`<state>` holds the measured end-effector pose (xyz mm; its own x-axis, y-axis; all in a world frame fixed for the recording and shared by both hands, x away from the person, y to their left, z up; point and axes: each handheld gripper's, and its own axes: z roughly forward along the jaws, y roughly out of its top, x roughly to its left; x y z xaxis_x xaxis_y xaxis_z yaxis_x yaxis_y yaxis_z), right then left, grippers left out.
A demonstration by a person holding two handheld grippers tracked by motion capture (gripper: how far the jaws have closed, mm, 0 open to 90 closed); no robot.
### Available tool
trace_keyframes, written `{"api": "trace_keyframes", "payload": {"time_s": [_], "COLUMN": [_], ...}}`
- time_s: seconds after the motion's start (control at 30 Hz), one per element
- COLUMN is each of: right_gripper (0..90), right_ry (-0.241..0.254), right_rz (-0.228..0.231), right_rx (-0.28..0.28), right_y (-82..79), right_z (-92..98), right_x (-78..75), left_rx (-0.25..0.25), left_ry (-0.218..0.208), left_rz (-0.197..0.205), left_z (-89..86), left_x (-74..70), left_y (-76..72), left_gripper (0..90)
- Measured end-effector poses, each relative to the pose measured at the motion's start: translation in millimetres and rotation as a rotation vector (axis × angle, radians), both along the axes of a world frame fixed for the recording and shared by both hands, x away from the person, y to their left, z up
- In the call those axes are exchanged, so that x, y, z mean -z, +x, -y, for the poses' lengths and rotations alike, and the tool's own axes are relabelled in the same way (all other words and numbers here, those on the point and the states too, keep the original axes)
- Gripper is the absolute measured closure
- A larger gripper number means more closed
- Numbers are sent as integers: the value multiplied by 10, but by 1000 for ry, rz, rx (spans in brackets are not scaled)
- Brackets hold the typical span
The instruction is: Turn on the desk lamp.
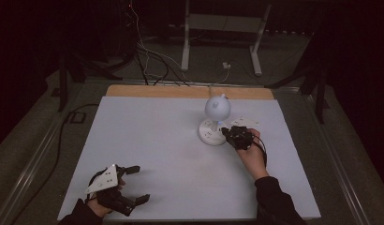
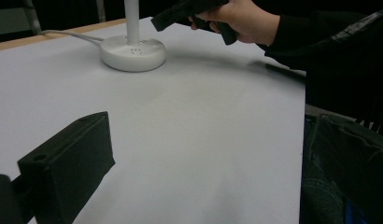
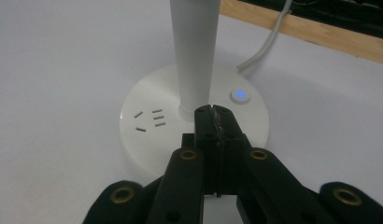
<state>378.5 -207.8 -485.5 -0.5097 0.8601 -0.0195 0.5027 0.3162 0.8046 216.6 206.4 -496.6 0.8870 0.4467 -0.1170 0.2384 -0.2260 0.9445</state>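
Desk lamp [image 1: 215, 120], one only, stands toward the table's [image 1: 148, 140] far edge, right of centre, w/ round white base, stem, globe head, one blue-lit button [image 3: 240, 95] and cord [image 3: 269, 39] running off the far edge. Two grippers: left gripper [image 1: 136, 183] near the front-left corner, jaws apart, nothing between; right gripper [image 3: 213, 114] w/ jaws clenched together on nothing, tips over the base beside the stem. Wide bare sheet front and centre. No legible writing.
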Motion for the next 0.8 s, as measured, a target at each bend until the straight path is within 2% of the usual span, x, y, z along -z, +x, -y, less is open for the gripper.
{"api": "trace_keyframes", "payload": {"time_s": [0.4,0.8], "right_gripper": [900,900], "right_ry": [-21,-26], "right_rz": [-34,-43], "right_rx": [-1,4], "right_y": [32,59], "right_z": [-64,-92], "right_x": [98,160], "left_rx": [1,2], "left_ry": [1,2], "left_rz": [-1,-1], "left_z": [0,-1], "left_x": [1,2], "left_y": [0,1], "left_gripper": [3,2]}}
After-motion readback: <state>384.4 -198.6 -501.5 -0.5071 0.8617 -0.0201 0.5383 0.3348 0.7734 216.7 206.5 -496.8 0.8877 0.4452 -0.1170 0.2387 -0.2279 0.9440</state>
